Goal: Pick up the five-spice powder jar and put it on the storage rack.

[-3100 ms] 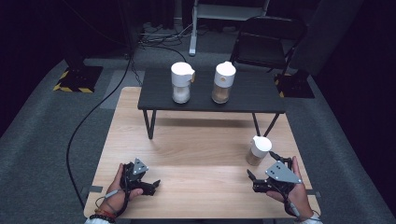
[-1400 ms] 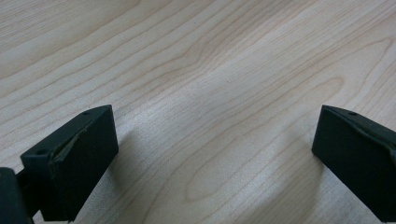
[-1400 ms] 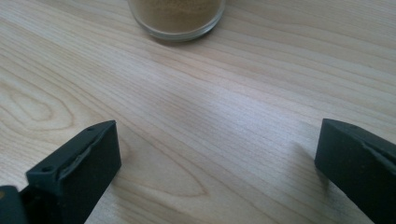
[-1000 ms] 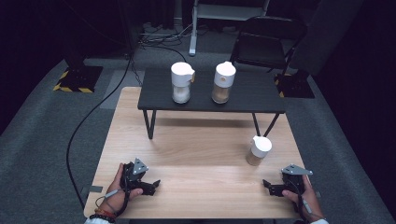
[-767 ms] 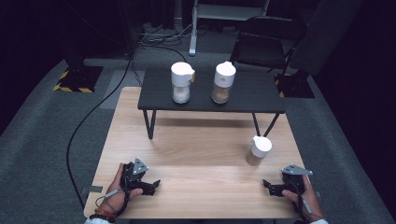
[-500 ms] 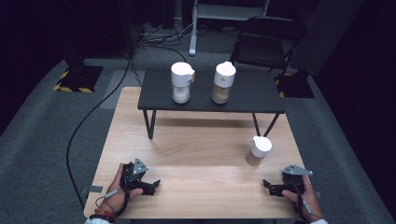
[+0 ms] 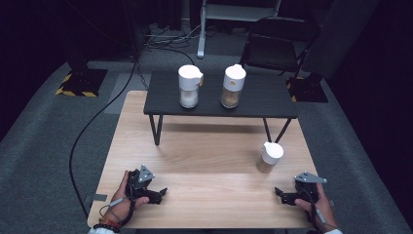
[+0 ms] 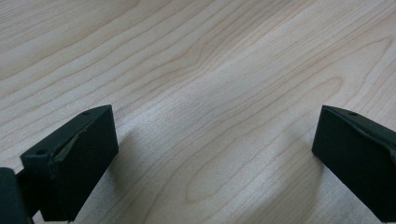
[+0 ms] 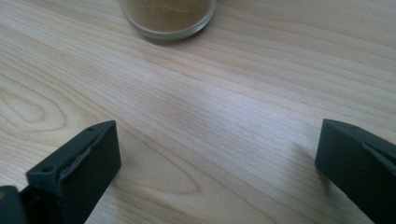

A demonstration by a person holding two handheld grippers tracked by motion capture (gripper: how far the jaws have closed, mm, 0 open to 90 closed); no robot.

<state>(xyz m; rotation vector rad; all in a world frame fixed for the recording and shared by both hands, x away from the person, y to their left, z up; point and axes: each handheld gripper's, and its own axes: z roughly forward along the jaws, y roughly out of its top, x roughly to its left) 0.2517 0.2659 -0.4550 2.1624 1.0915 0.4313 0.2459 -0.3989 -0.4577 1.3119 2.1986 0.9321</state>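
1. Nearest to the person, the left gripper [image 7: 155, 193] rests low on the wooden surface [image 7: 209, 156] at the front left. Its jaws are spread wide with nothing between them; in the left gripper view there is just bare wood grain between the two black jaws.
2. At the front right, the right gripper [image 7: 282, 194] also lies near the front edge. Its jaws are spread wide too and they hold nothing.
3. A little farther, the small jar [image 7: 268, 157] with a white lid and brown powder stands upright on the surface, near the right gripper but apart from it. The right gripper view shows its glass bottom [image 9: 167, 17] ahead of the jaws, left of centre.
4. Farthest, a black low table [image 7: 272, 97] stands on the back of the surface and carries two bigger jars [image 7: 189, 86], [image 7: 233, 86], both upright.
5. I judge that the step in hand is the approach to the small jar, not yet a grasp. The next move probably needs the right gripper to go forward and a little left, keep the jaws wide around the glass body, then close gently.
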